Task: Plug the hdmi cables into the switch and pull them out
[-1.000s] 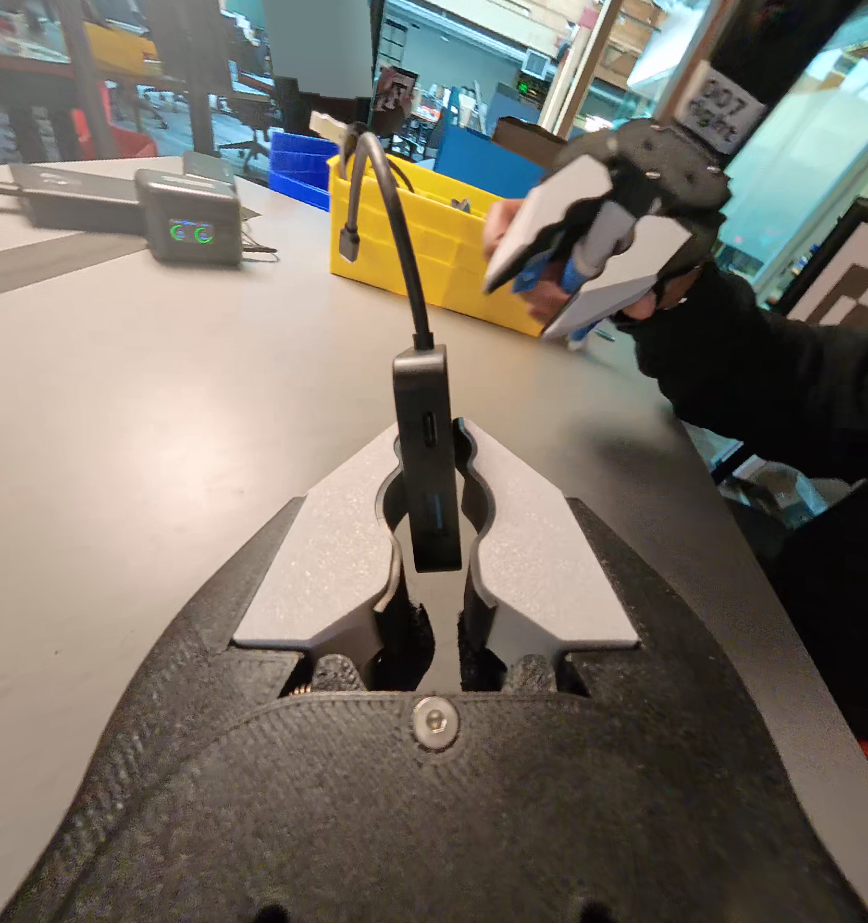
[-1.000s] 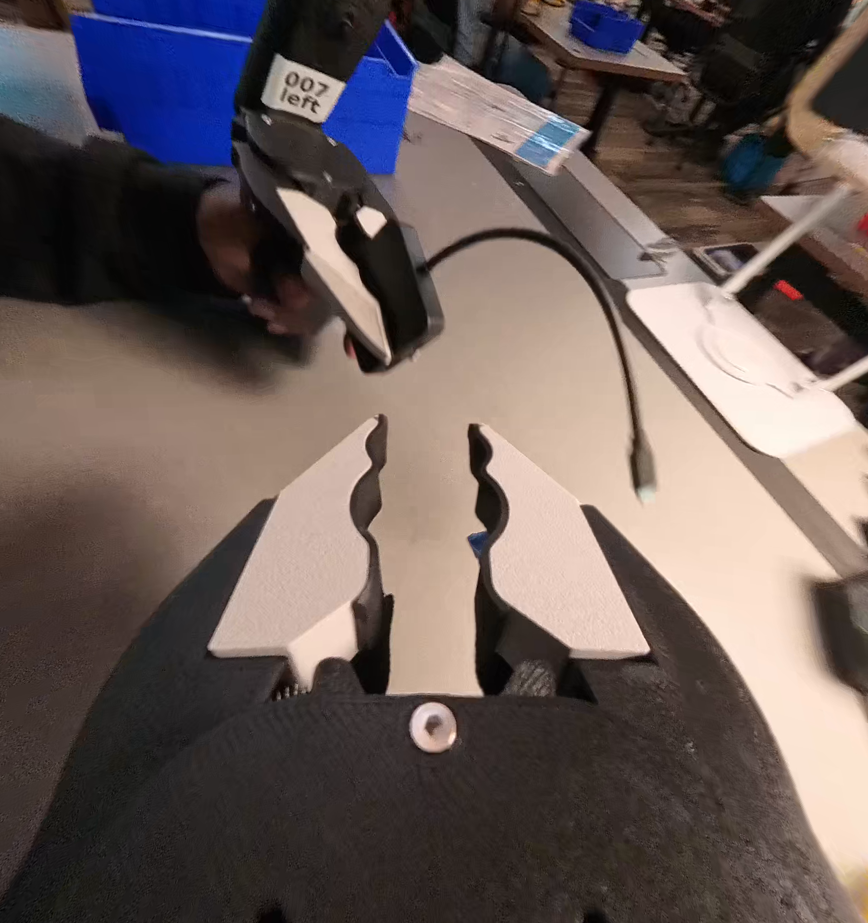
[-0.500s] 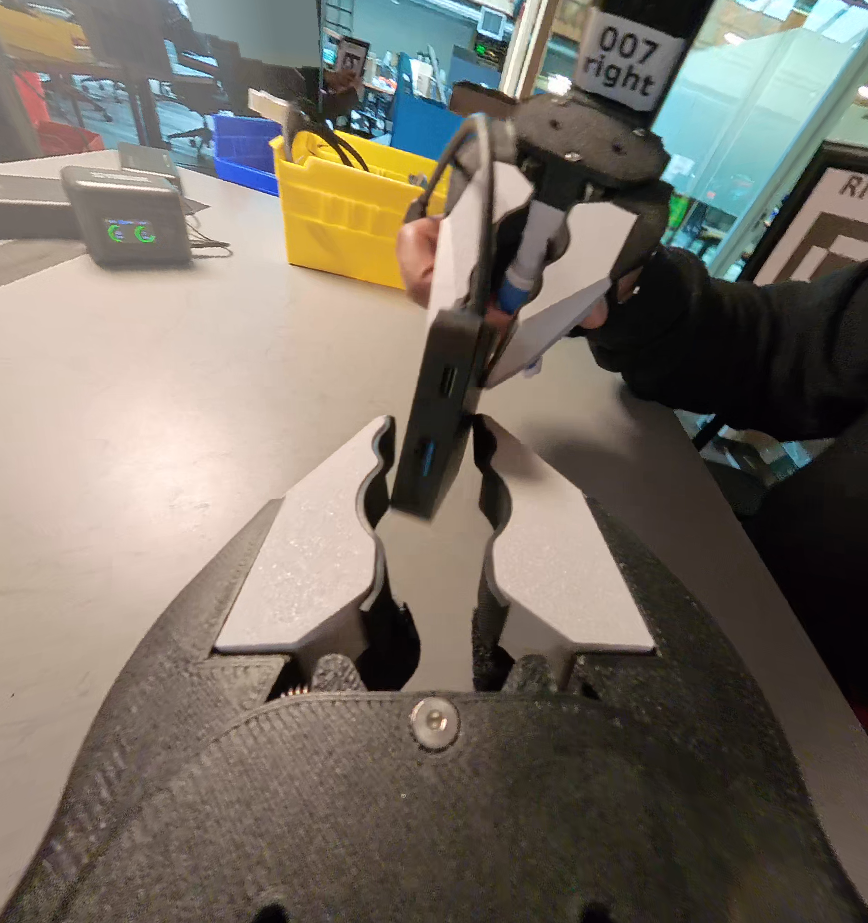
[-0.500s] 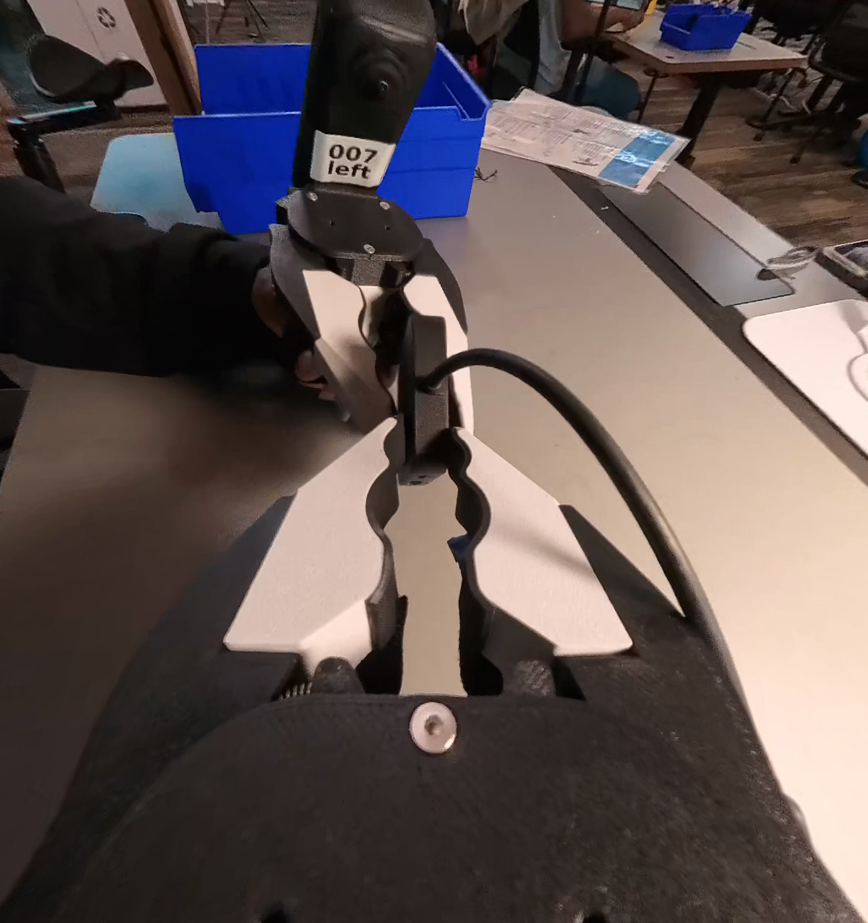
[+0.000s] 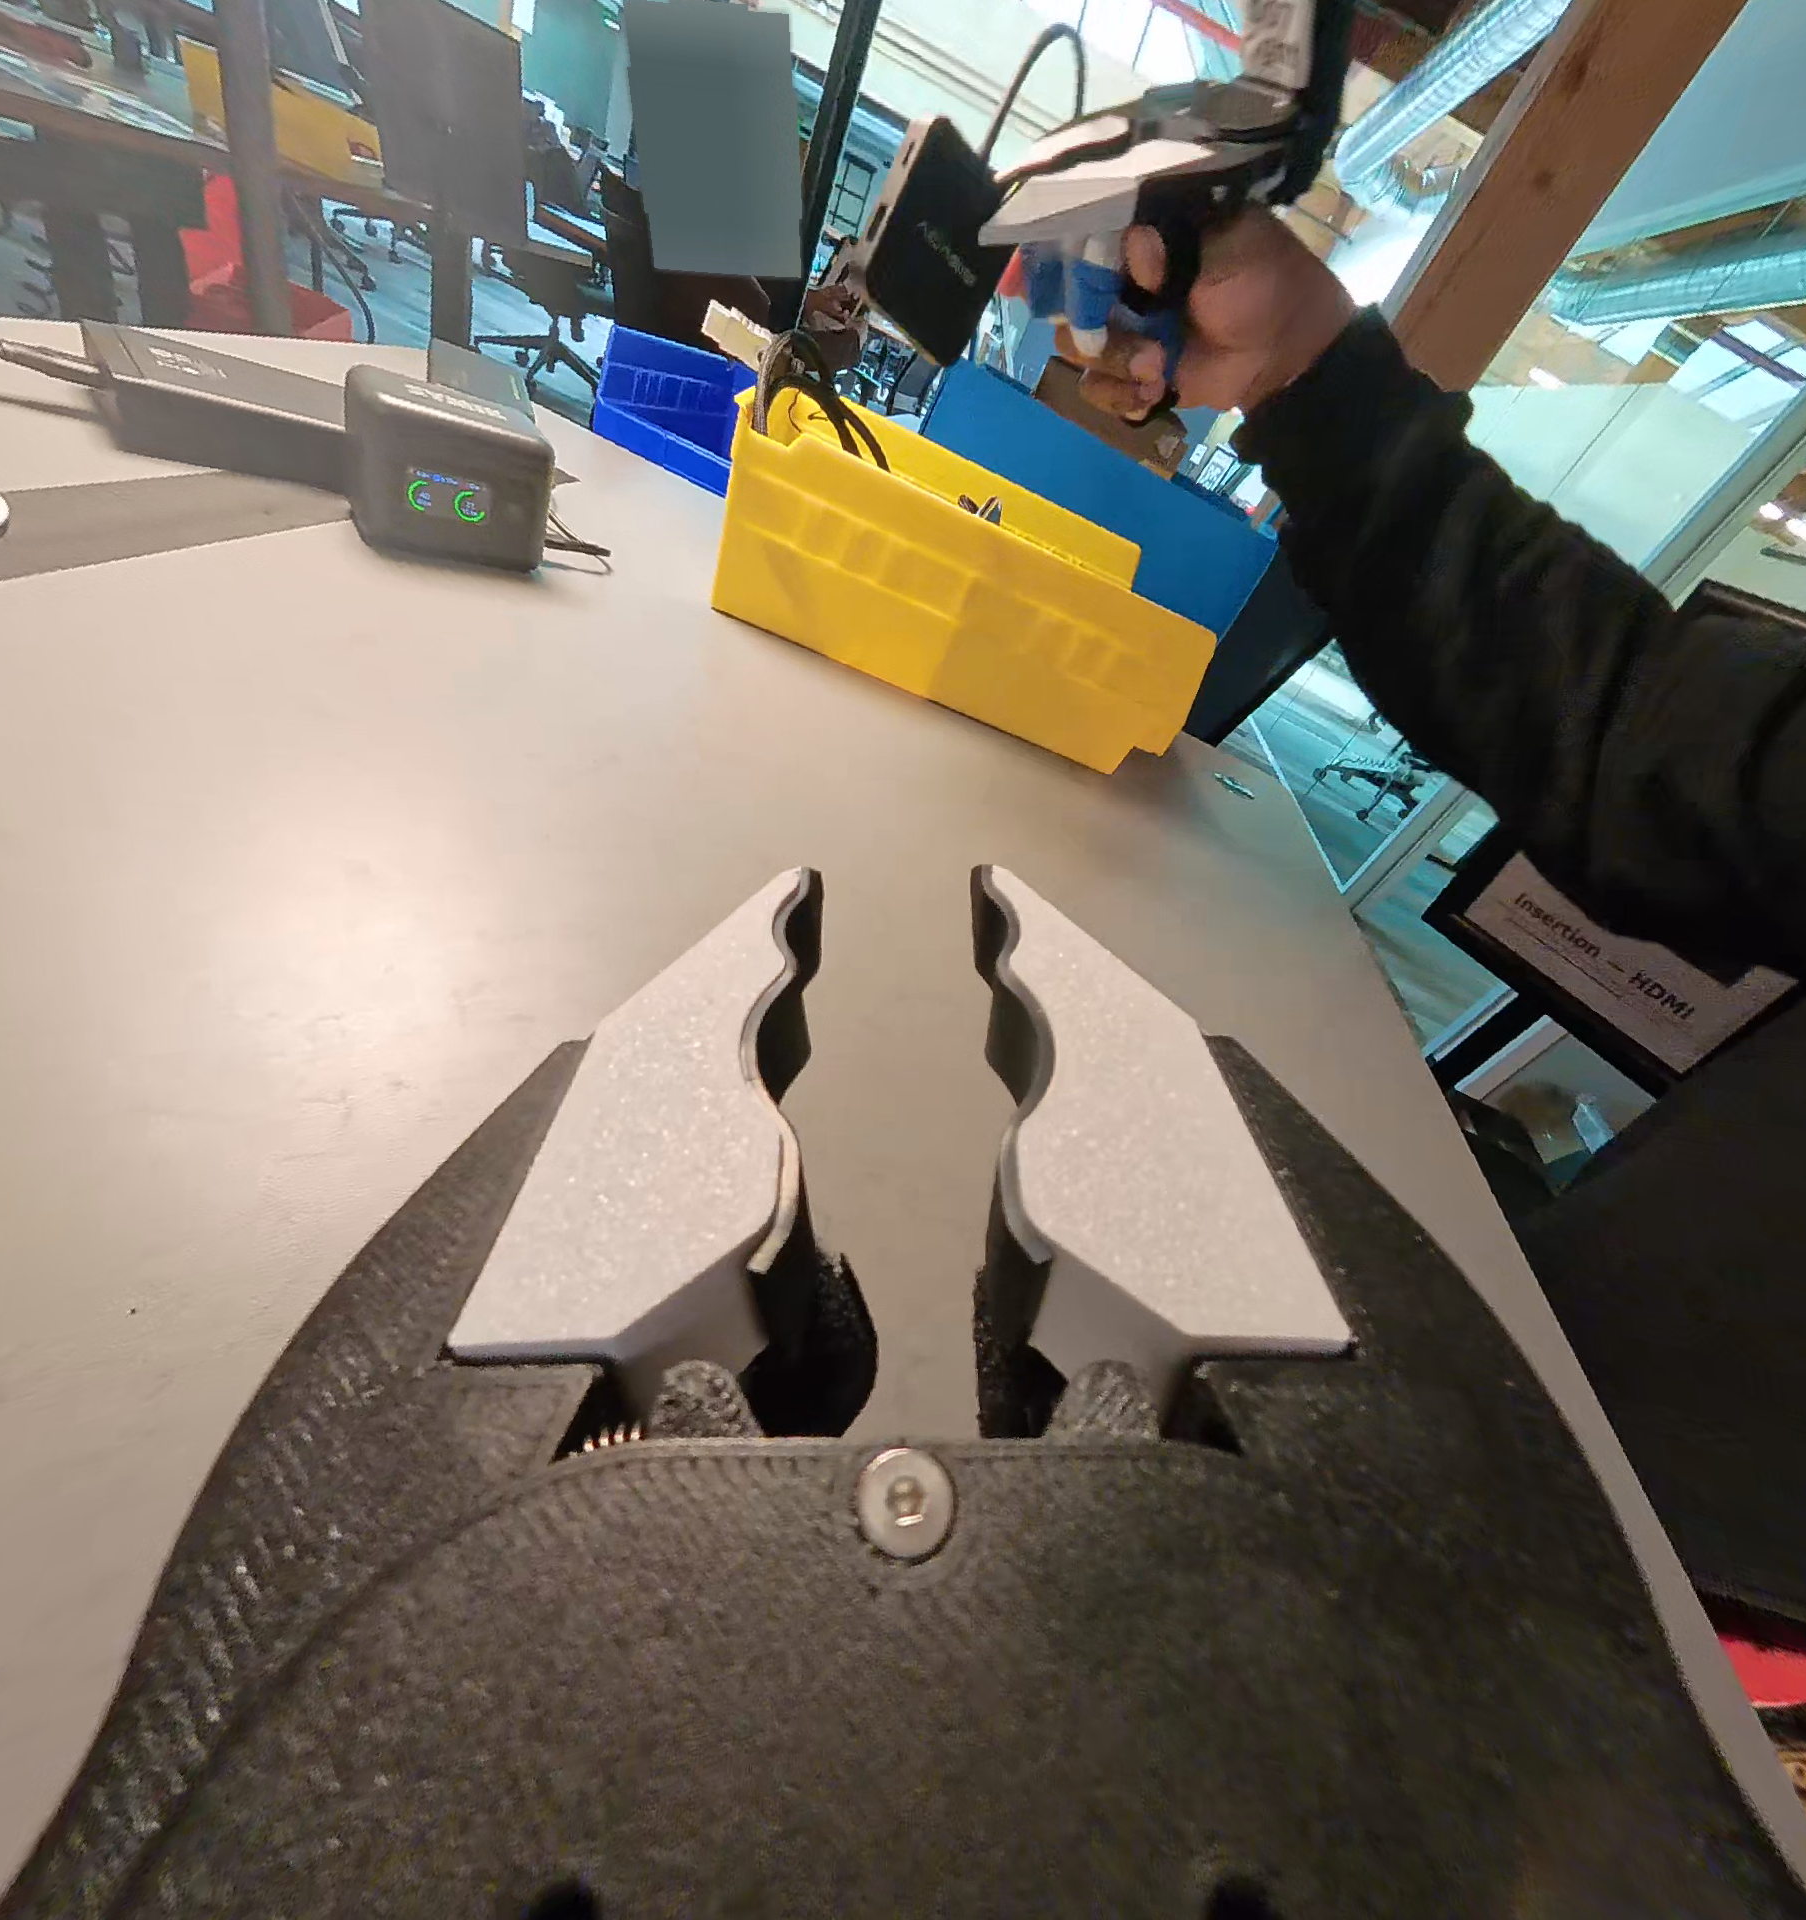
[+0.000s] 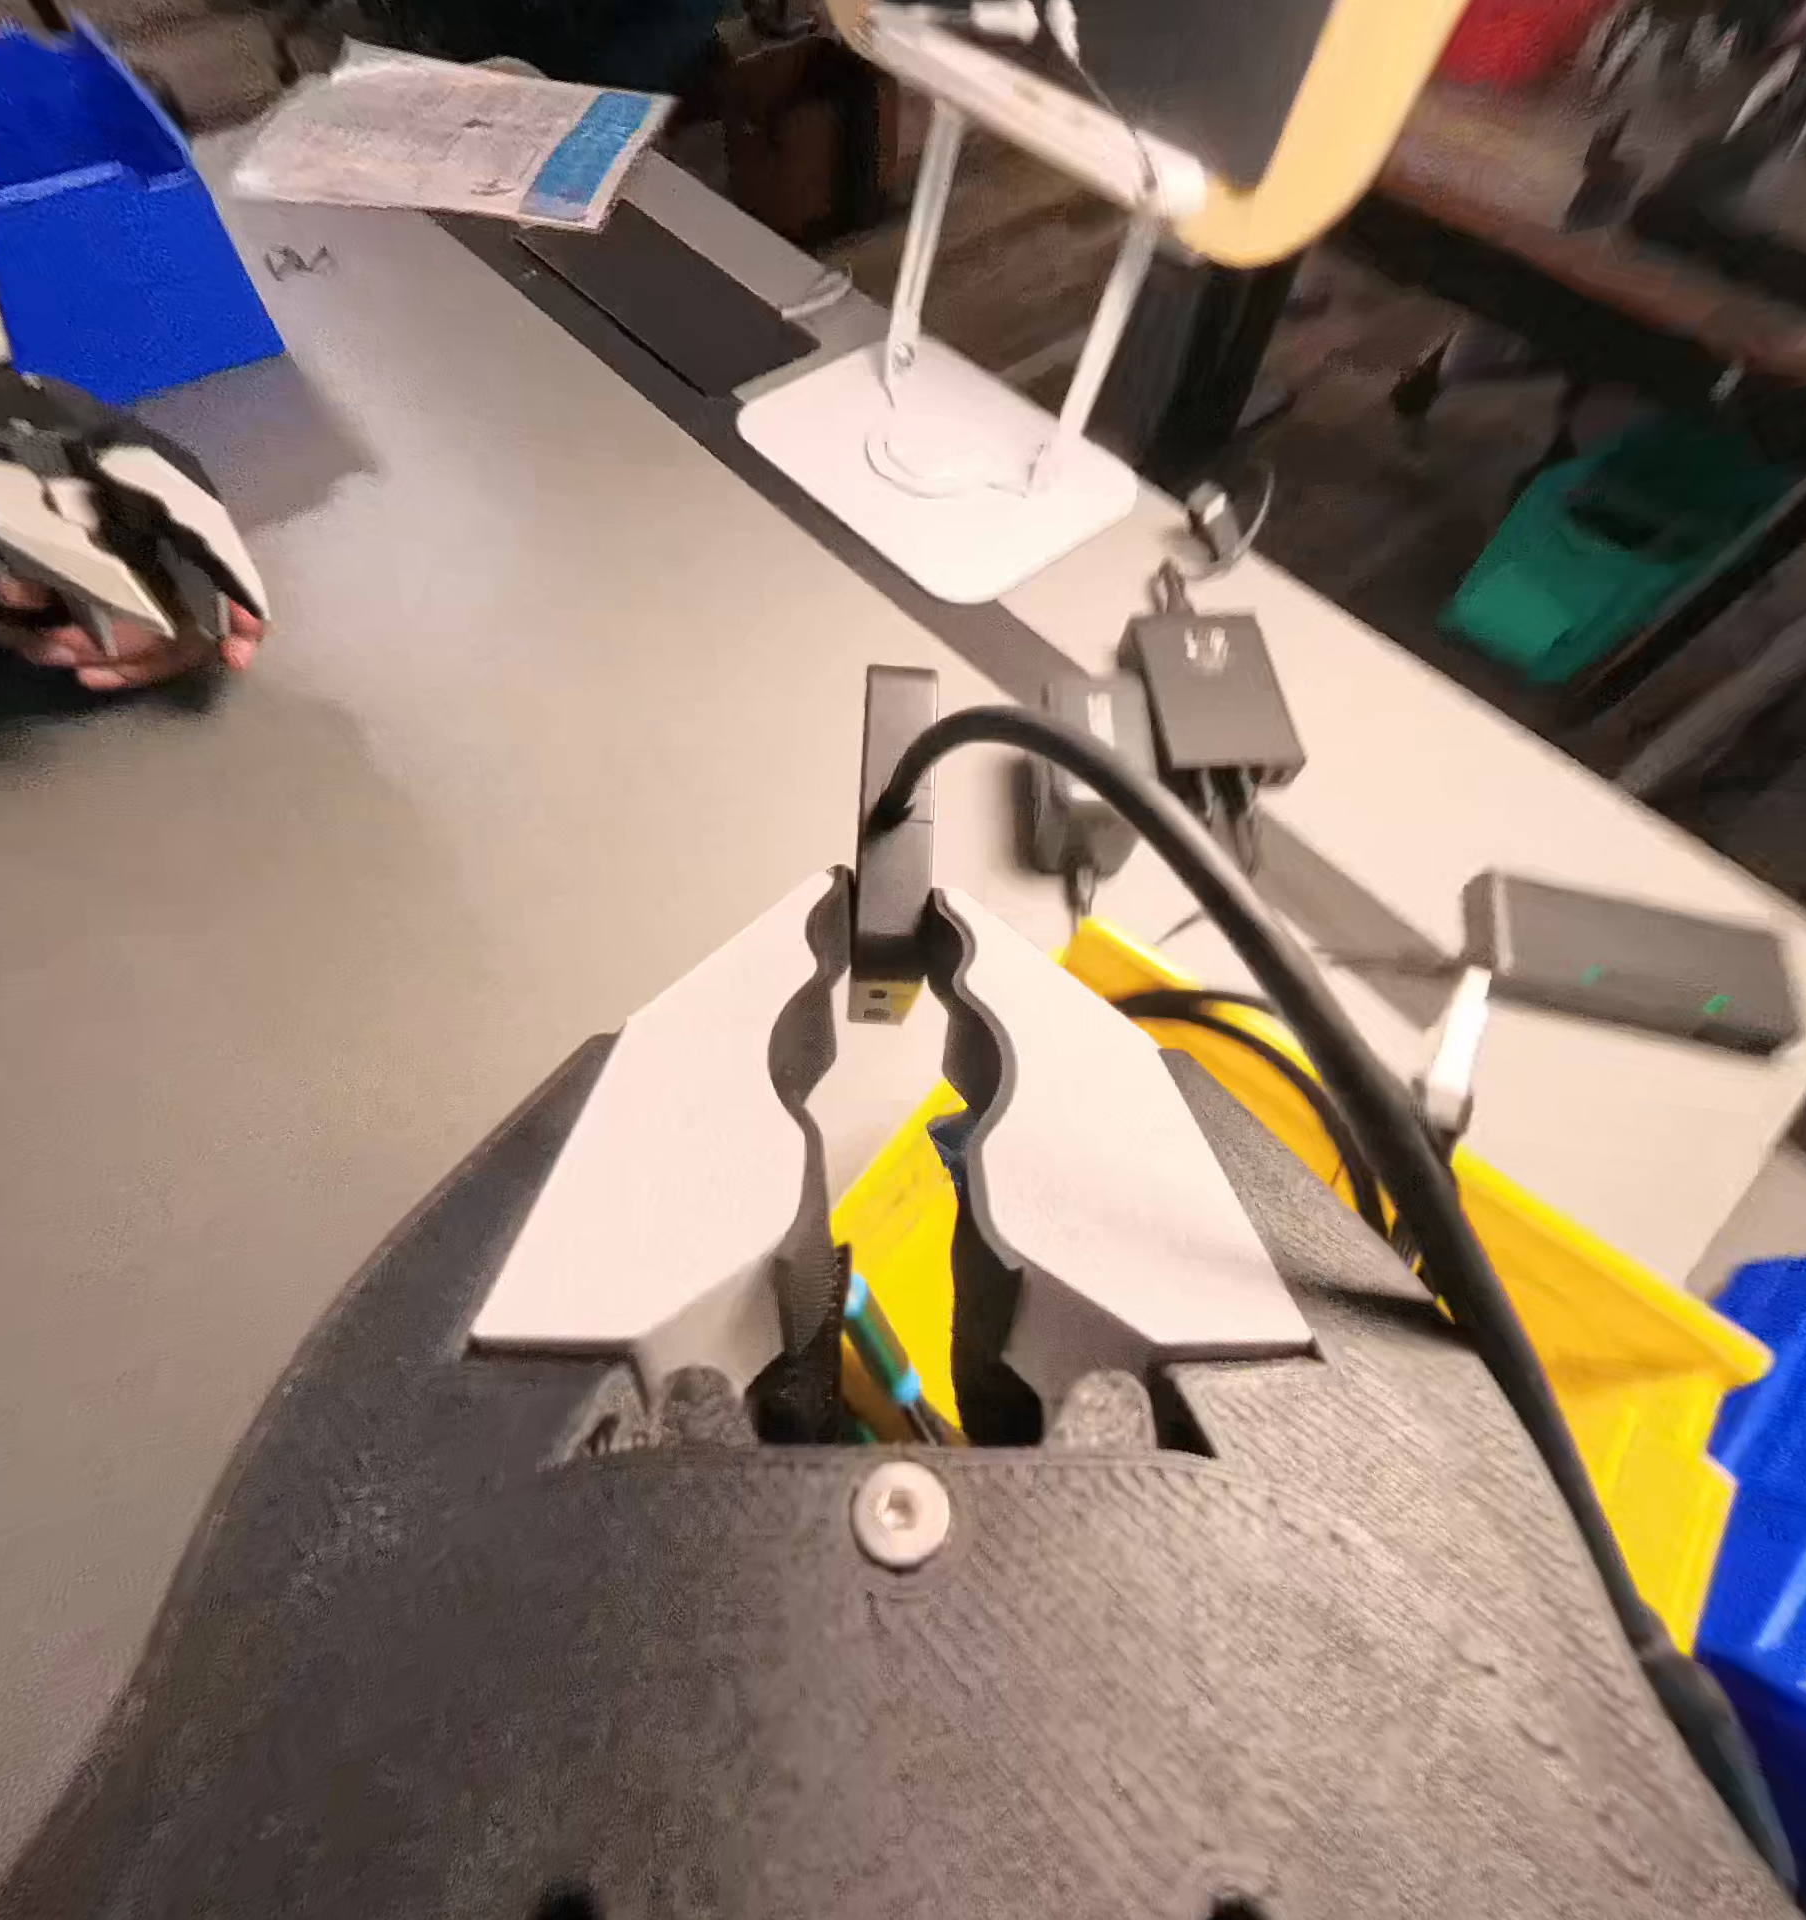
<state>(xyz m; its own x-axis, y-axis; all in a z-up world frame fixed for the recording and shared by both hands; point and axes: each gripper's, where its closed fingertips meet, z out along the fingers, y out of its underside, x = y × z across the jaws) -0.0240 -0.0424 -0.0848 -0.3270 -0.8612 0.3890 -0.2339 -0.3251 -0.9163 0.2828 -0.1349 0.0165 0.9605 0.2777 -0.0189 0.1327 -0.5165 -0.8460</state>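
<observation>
The grey tabletop (image 5: 255,831) fills the lower half of both views. On it, at 1 o'clock in the left wrist view, stands one yellow bin (image 5: 940,592) with black cables (image 5: 826,410) inside; two blue bins (image 5: 660,405) sit just behind it. At 11 o'clock lies one dark charger (image 5: 452,483) with two green rings lit.

The left tool (image 5: 894,935) hangs low over the tabletop, released, its jaws apart with nothing between them.

The right tool (image 6: 894,914) is clenched on the one black switch (image 6: 894,831), raised above the yellow bin. In the right wrist view the switch's long axis runs 6 to 12 o'clock, pinched near its lower end. Its single black cord (image 6: 1242,935) arcs from its side toward 4 o'clock.
</observation>
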